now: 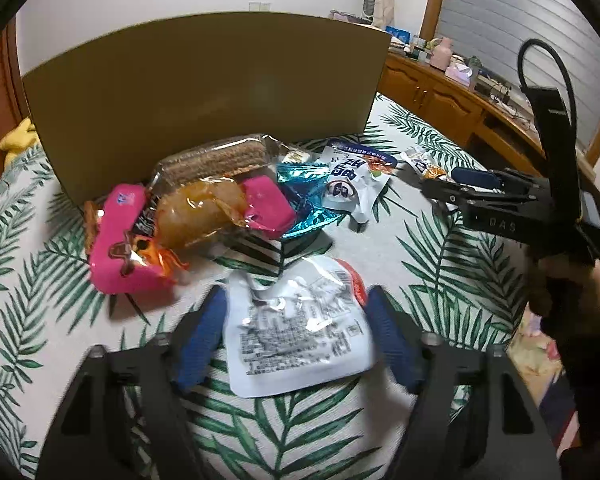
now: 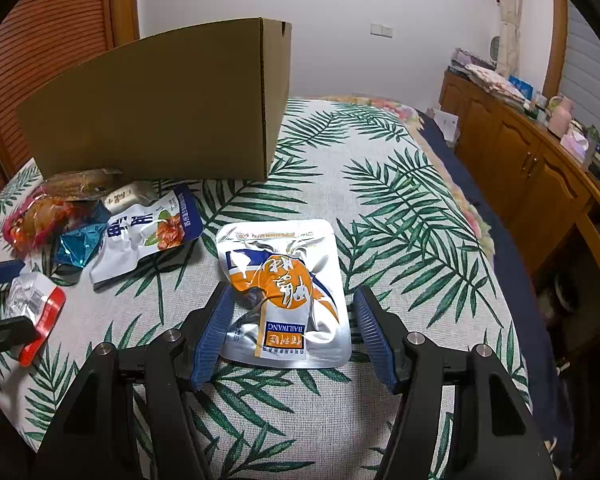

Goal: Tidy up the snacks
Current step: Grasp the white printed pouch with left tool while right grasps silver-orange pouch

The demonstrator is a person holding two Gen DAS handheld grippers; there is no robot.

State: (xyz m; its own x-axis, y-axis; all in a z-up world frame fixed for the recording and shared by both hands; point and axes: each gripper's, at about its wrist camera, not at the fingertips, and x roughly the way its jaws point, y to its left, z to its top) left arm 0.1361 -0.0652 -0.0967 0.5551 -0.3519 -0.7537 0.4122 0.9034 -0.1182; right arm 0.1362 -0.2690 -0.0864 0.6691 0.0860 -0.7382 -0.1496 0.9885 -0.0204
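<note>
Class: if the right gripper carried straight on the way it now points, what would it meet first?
Probably the orange-and-silver pouch lying between the right gripper and its open jaws, then the leaf-print cloth beneath it.

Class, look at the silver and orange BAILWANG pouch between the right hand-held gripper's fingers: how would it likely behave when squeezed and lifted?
The BAILWANG pouch looks crinkled and vacuum-wrinkled, so it would probably flex rather than stay stiff. Its glossy foil may slip against the pads. Lying flat on the leaf-print cloth, it seems unlikely to roll.
</note>
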